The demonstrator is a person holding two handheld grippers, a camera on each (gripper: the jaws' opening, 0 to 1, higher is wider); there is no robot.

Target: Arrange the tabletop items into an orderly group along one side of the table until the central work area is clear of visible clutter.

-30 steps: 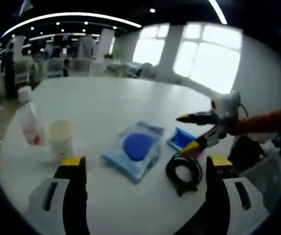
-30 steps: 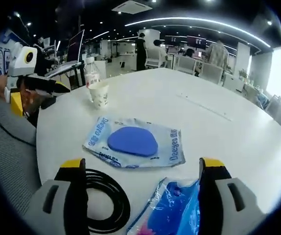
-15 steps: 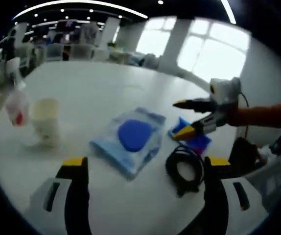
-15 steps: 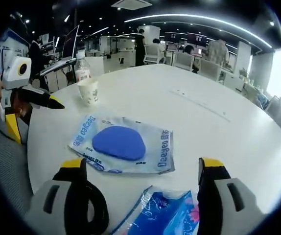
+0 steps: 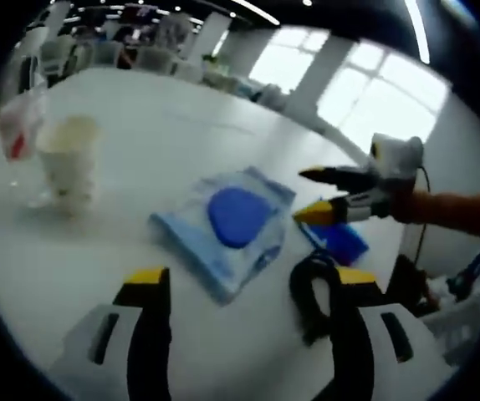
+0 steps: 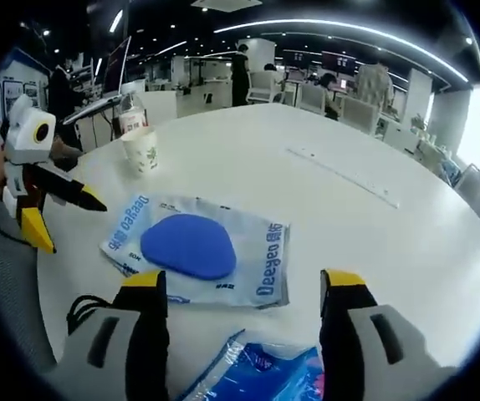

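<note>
Left gripper (image 5: 244, 288), own view: jaws wide apart, nothing between them, tips hanging over the white table (image 5: 140, 159). Between and just past the tips lies the flat clear packet with a blue oval pad (image 5: 233, 221), near the table's middle. Black coiled cable (image 5: 314, 292) sits just inside the right-hand jaw; contact between cable and jaw cannot be told at this blur.

Right gripper (image 5: 315, 194) comes into this view from the right, its yellow-tipped jaws parted, holding nothing. Its lower tip hangs over the edge of the packet, close to a small blue pack (image 5: 340, 242) lying just beyond the cable. An orange sleeve (image 5: 457, 213) shows behind it.

Paper cup (image 5: 66, 159) stands upright far to the left, well apart from the packet. Beside it is a clear bottle with a red label (image 5: 18, 125), badly smeared.

Right gripper view: own jaws also well apart, empty. The blue pack's crinkled wrapper lies low between them, probably under rather than touching the tips. The pad packet lies just ahead, printed lettering along its edges. The left gripper enters from the left, jaws spread, tips near the packet's corner but apart from it. Cable loop by the left-hand jaw. Cup and bottle at the far table edge.
</note>
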